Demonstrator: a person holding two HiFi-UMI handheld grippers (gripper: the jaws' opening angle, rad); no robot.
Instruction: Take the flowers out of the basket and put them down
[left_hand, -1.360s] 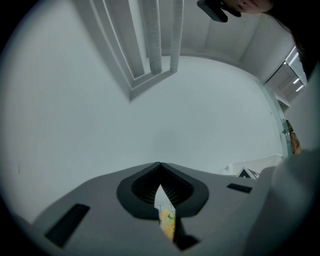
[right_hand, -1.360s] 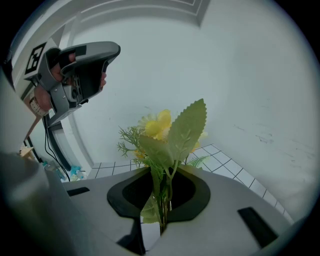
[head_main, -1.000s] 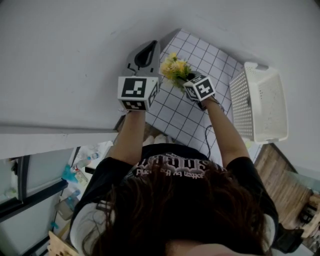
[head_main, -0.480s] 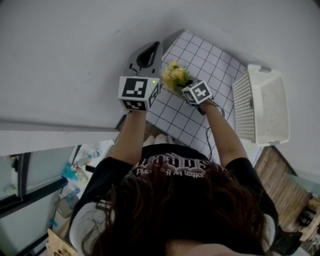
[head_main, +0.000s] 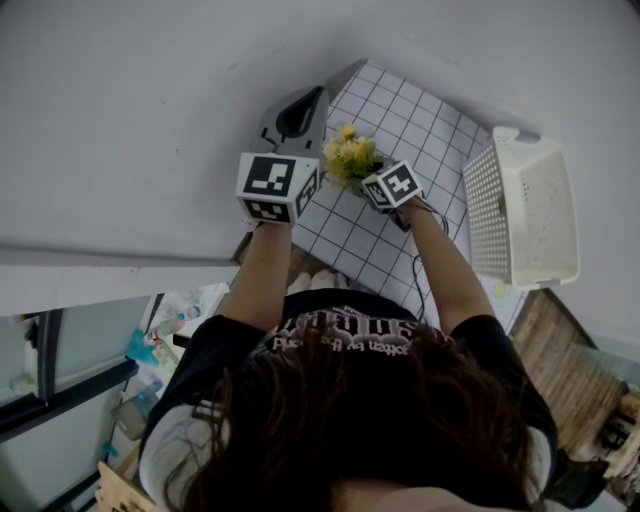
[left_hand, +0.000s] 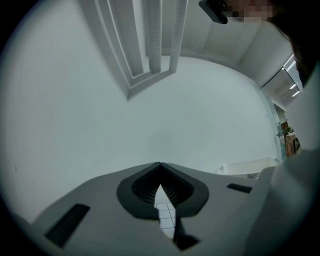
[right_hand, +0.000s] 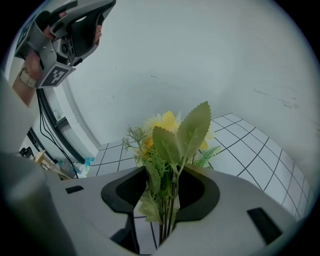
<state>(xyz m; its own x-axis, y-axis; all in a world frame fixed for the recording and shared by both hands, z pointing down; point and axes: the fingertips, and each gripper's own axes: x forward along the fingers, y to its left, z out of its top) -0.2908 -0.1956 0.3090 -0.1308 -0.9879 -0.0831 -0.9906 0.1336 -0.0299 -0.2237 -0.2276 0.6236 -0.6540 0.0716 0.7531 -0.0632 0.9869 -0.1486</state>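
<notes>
A small bunch of yellow flowers (head_main: 350, 155) with green leaves stands over the white gridded mat (head_main: 400, 110). In the right gripper view the flowers' stems (right_hand: 167, 200) run down between the jaws of my right gripper (right_hand: 162, 172). Those jaws are opening, with their tips apart on either side of the stems. In the head view my right gripper (head_main: 365, 175) sits just behind the blooms. My left gripper (head_main: 297, 105) is held up to the left of the flowers, and its jaws (left_hand: 160, 165) are shut on nothing. The white basket (head_main: 520, 210) stands empty at the right.
A white wall rises close behind the mat. The basket's rim (left_hand: 247, 166) shows low in the left gripper view. The person's arms reach over the table's near edge. A cluttered floor lies below at the left.
My right gripper and the flowers have come down a little toward the mat. The left gripper has stayed where it was.
</notes>
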